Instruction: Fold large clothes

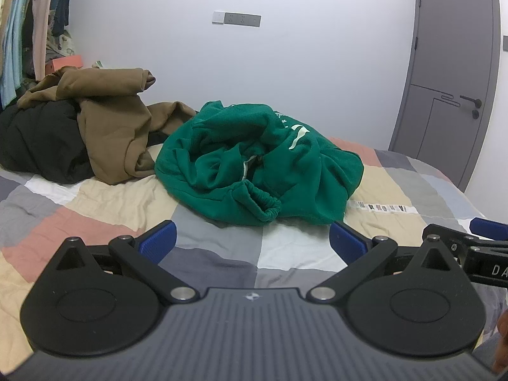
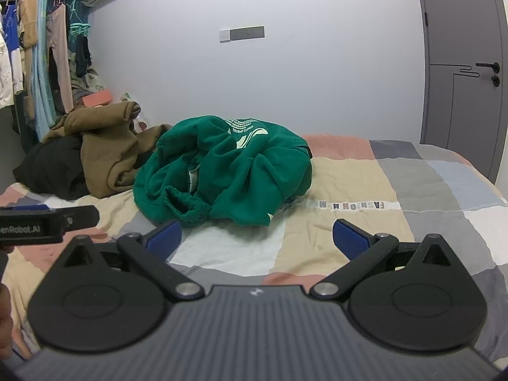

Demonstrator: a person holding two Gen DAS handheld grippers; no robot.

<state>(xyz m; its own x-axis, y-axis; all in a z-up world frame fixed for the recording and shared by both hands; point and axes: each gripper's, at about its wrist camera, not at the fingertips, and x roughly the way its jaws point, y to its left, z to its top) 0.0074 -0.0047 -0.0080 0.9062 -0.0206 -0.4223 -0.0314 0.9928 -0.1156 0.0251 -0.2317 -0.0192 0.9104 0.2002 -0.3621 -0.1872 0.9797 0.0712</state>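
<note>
A crumpled green sweatshirt (image 1: 257,165) (image 2: 222,171) with white print lies in a heap on the patchwork bed cover (image 1: 95,203) (image 2: 397,184), one elastic cuff turned toward me. My left gripper (image 1: 252,241) hovers just short of its near edge, open, nothing between the blue pads. My right gripper (image 2: 257,241) is open as well, a little to the right of the heap and short of it. Each gripper shows at the edge of the other's view.
A brown garment (image 1: 108,117) (image 2: 104,146) lies over a black one (image 1: 41,146) (image 2: 50,168) at the back left of the bed. Hanging clothes (image 2: 41,73) fill a rail on the left. A grey door (image 1: 451,73) (image 2: 466,57) stands at the right, beyond the bed's edge.
</note>
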